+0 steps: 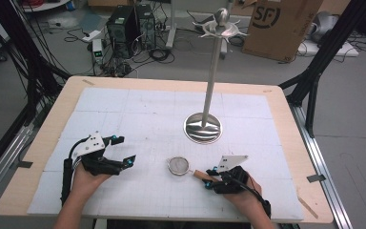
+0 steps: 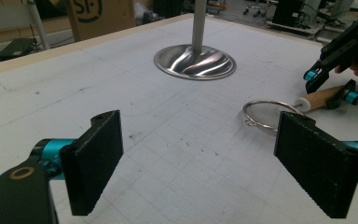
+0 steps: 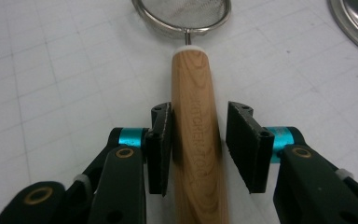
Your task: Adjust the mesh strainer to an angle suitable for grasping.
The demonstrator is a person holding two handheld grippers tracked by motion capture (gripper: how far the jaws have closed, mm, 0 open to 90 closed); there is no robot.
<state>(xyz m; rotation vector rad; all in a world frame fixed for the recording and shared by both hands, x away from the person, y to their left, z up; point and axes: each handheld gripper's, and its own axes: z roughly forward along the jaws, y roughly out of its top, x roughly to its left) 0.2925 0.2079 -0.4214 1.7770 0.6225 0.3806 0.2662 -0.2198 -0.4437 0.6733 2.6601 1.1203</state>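
**Right gripper view: claw straddles the strainer handle**

Right gripper view shows the right claw point(image 3: 196, 148) with its jaws slightly apart around the wooden handle point(image 3: 196, 135) of the strainer point(image 1: 178, 166), which lies flat on the desk point(image 1: 138, 114) in front of the hanging stand point(image 1: 203, 125). One pad touches the wood and the other stands clear, so I judge this a grasp not yet closed. Next: squeeze firmly, then lift. The left claw point(image 1: 122, 150) waits wide apart, empty, well to the side. Count: one strainer, one stand, two claws.
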